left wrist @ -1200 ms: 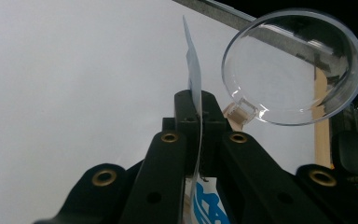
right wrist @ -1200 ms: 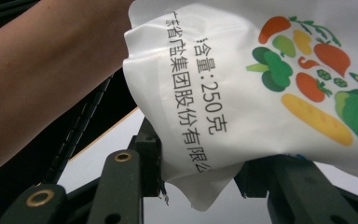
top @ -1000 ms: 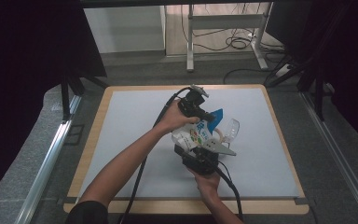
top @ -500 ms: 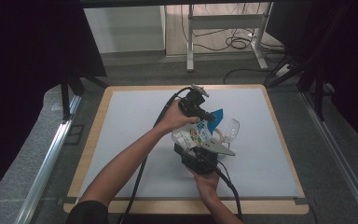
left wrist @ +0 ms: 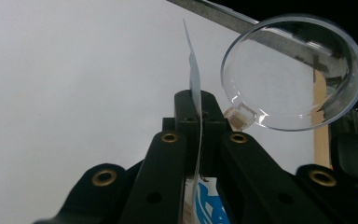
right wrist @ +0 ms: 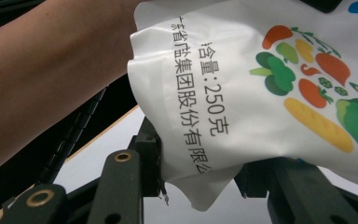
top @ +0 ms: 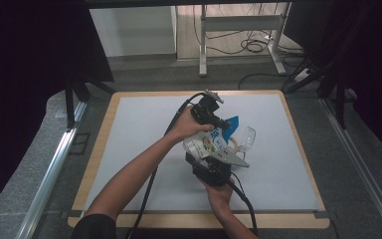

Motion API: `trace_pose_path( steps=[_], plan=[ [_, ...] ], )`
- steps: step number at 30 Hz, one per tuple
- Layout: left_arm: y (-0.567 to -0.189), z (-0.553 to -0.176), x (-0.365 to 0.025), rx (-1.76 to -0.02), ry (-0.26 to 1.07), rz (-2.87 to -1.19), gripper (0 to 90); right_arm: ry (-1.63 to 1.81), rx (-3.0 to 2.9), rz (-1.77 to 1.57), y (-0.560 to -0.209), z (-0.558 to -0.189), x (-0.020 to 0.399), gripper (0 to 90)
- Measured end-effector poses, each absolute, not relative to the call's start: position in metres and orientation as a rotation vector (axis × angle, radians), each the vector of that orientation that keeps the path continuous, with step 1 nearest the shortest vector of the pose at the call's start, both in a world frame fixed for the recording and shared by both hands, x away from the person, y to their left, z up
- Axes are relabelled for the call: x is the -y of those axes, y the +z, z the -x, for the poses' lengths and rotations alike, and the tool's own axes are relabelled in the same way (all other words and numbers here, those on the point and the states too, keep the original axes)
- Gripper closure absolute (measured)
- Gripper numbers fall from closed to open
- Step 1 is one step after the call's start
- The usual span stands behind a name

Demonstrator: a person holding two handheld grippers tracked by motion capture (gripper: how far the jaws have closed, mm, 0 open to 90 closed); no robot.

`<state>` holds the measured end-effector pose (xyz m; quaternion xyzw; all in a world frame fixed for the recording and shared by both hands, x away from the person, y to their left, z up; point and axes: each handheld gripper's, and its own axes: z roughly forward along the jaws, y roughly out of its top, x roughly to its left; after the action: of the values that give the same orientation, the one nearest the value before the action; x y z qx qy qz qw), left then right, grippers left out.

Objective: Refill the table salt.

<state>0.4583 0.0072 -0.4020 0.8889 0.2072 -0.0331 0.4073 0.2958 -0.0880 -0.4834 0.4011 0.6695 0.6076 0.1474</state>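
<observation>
The bag [top: 210, 144], a white plastic pouch printed with vegetables and a blue top corner, looks soft and crinkly, light to middling in weight with loose contents that would shift, and slick enough to slide from a loose pinch; the sealed flat edges seem the safest places to take hold, as the belly would only buckle. It sits just right of centre in the high view, held above the white mat [top: 139, 129] between both tools; the left gripper [left wrist: 199, 105] is clenched on the thin top edge, which runs up between its jaws; the right gripper [right wrist: 200, 182] grasps the lower end, jaws part-way closed round the bunched plastic. A clear glass [left wrist: 292, 77] lies just beyond, at the upper right of the left gripper view.
</observation>
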Motion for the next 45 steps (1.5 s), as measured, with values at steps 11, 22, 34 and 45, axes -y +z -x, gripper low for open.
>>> trace_pose_path(
  steps=[11, 22, 34, 45],
  plan=[
    [-0.405, -0.461, -0.009, -0.531, -0.092, -2.246, 89.7, 1.751, -1.931, -1.162, -0.485, -0.298, 0.086, 59.9],
    [-0.405, -0.461, -0.009, -0.532, -0.091, -2.250, 89.7, 1.752, -1.925, -1.163, -0.485, -0.298, 0.085, 60.0],
    [-0.405, -0.462, -0.011, -0.531, -0.085, -2.254, 89.7, 1.759, -1.916, -1.168, -0.486, -0.299, 0.082, 60.0],
    [-0.404, -0.464, -0.015, -0.522, -0.092, -2.246, 89.7, 1.759, -1.884, -1.180, -0.486, -0.299, 0.076, 60.0]
  ],
)
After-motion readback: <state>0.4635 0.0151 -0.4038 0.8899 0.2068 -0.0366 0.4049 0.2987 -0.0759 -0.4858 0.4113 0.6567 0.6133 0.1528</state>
